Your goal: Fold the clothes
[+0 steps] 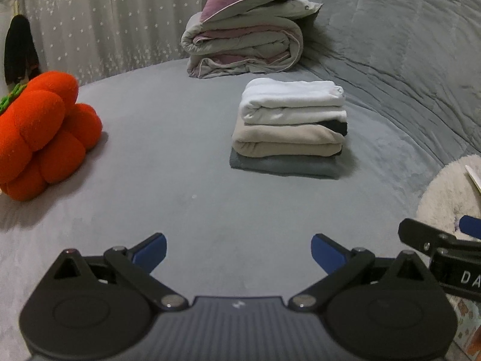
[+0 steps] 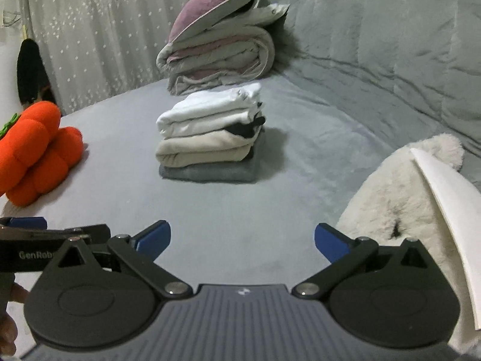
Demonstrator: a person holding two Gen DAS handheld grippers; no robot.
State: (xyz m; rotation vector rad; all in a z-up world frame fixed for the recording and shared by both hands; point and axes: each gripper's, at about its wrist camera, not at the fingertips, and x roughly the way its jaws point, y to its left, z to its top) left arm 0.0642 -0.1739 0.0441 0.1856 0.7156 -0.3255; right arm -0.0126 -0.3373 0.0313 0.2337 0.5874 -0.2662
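Left gripper (image 1: 238, 251) and right gripper (image 2: 243, 240) both spread wide, holding nothing, side by side low over the grey bed (image 1: 168, 162). Folded clothes stack (image 1: 290, 128) sits mid-bed, well ahead of both, untouched.

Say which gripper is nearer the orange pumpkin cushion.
Left. The left gripper hangs beside the orange pumpkin cushion; the right gripper is farther right, by the white plush toy.

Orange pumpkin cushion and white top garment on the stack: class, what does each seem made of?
Orange pumpkin cushion: apparently stuffed plush, matte; fuzzy nap, puffy lobes.
White top garment: probably soft knit cotton or fleece, matte; thick rounded folds, no sheen.
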